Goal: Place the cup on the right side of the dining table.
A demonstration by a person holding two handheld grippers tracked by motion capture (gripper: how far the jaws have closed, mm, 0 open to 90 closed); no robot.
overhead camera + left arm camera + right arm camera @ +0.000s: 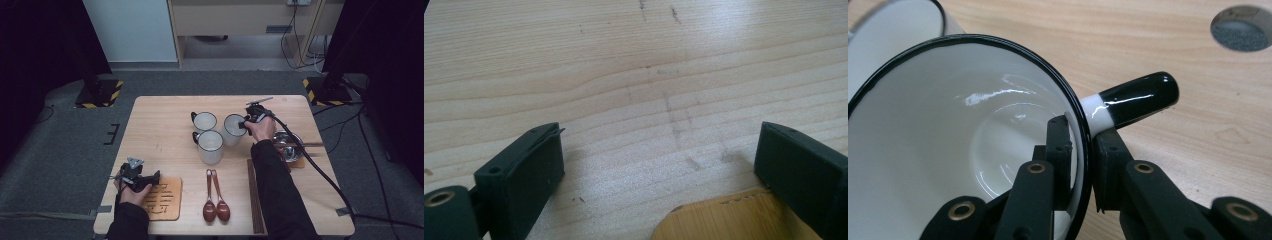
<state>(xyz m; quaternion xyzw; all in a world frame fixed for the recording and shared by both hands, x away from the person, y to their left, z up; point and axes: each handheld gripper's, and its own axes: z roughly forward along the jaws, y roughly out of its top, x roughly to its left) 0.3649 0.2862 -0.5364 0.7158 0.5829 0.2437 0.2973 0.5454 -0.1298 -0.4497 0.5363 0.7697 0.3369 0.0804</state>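
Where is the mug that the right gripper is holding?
In the high view, the held mug sits tilted right of centre on the table, beside two other mugs, rim clamped by the right gripper.

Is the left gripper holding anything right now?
No, the left gripper has its jaws wide apart over the bare table, with nothing between them.

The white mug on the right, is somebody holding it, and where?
Yes. The right hand-held gripper pinches the white mug by its rim, one jaw inside and one outside, beside the black handle. The left hand-held gripper holds nothing.
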